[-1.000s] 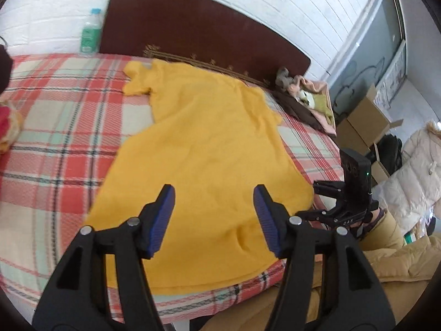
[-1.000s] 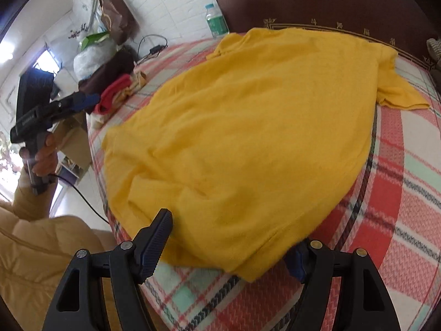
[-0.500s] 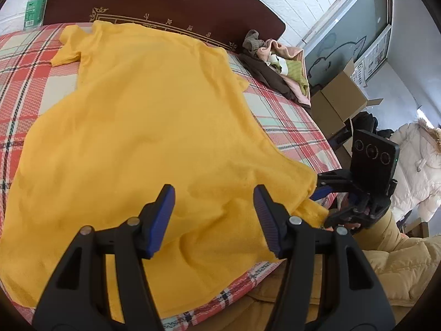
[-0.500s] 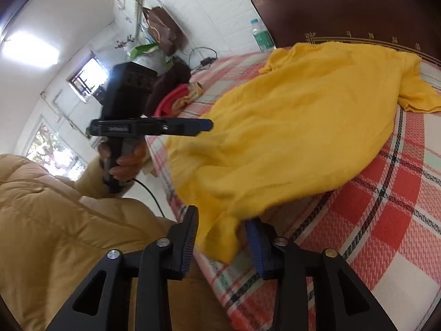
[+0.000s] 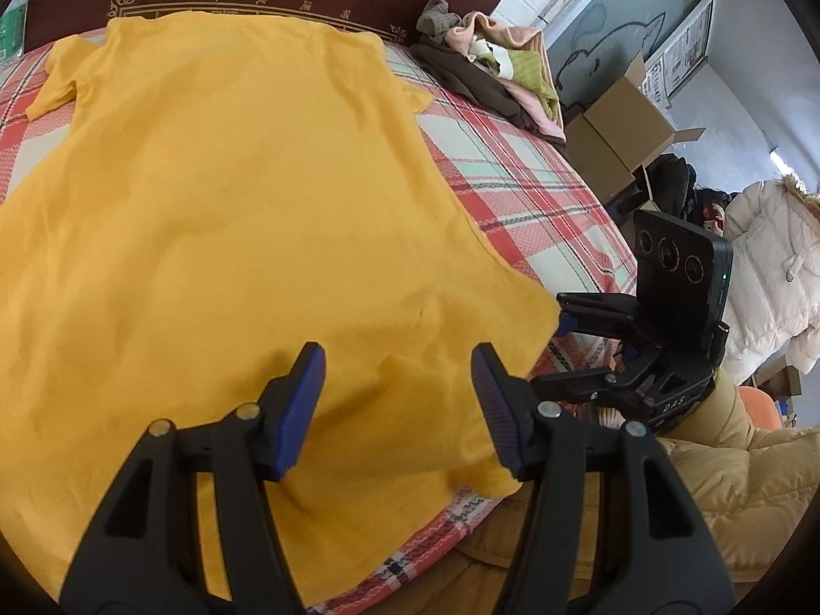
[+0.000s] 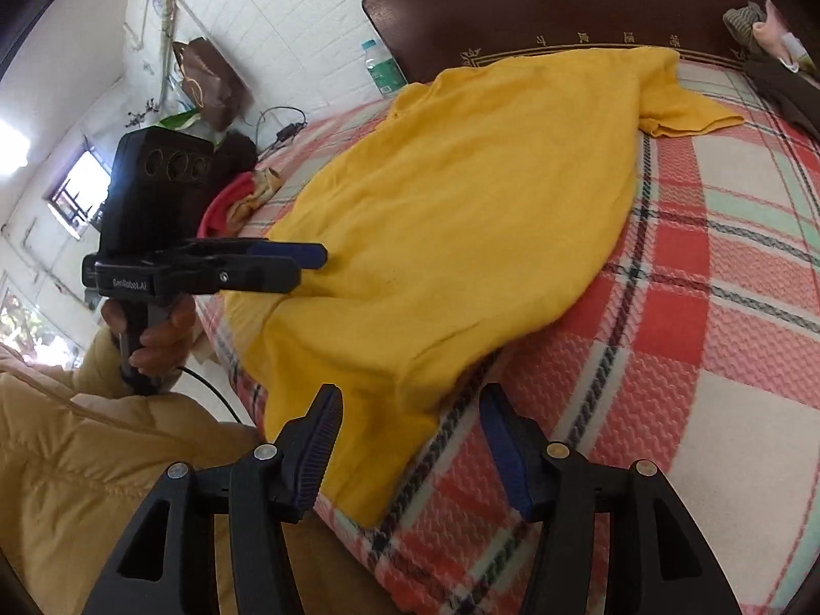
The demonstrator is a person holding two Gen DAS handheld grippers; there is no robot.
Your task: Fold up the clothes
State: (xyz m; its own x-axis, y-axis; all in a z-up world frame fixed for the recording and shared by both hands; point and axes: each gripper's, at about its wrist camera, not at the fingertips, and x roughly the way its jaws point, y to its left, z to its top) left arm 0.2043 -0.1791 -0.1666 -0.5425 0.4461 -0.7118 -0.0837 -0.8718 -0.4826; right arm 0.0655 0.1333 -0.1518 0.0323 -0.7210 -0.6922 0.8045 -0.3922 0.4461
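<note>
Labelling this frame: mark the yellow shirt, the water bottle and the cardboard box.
yellow shirt [image 5: 215, 236]: left wrist view, middle of the body.
water bottle [image 6: 382, 69]: right wrist view, green label.
cardboard box [image 5: 615, 128]: left wrist view, front wall.

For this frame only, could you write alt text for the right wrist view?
The right hand-held gripper is open over the near corner of a yellow T-shirt spread on a plaid bed cover. At left, the person holds the left hand-held gripper level at the shirt's edge; a dark headboard stands behind.
</note>
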